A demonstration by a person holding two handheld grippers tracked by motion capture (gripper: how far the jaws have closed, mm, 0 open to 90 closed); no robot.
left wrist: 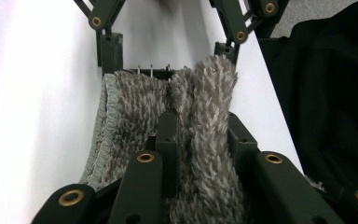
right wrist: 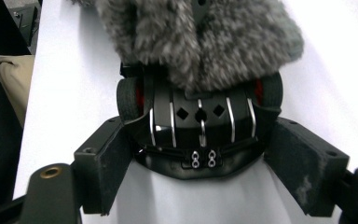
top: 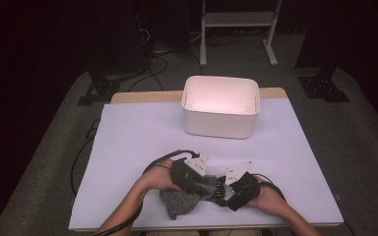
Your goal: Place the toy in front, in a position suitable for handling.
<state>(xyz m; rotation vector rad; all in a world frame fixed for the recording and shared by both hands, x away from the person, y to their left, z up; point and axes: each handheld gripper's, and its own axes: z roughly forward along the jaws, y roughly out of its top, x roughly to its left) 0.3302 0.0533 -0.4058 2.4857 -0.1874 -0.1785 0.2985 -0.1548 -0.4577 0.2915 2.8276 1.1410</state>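
The grey fluffy cloth (top: 184, 199) lies on the near part of the white table sheet (top: 138, 142), close to the front edge, between the two hands. In the left gripper view the cloth (left wrist: 186, 140) has long grey and white fibres and a stitched pale hem along one side, and it is folded so that two layers come together.

The left gripper (top: 193, 178) is closed tight on this cloth: in its own view the black jaws stand close together with the fibres squeezed between them. A left hand (top: 157, 178) holds it from the left side.

Partly under the cloth (right wrist: 200, 37) there is a small black toy car (right wrist: 198, 121) with silver stripes, diamond-shaped marks on the top, black wheels and a little red colour by them. I cannot read any writing or brand on it. The right gripper (right wrist: 200, 172) has its jaws spread wide, one on each side of the car; the pads stand just beside the body, and I cannot tell for sure if they press on it. In the high view the right gripper (top: 229, 192) is touching the right end of the cloth, and the right hand (top: 268, 196) is behind it.

Farther away, toward the back of the table, stands a white box (top: 220, 105), open on top and well apart from the cloth. Behind the table is a dark floor with cables (top: 152, 64) and a white metal stand (top: 238, 29). No labels can be read anywhere.
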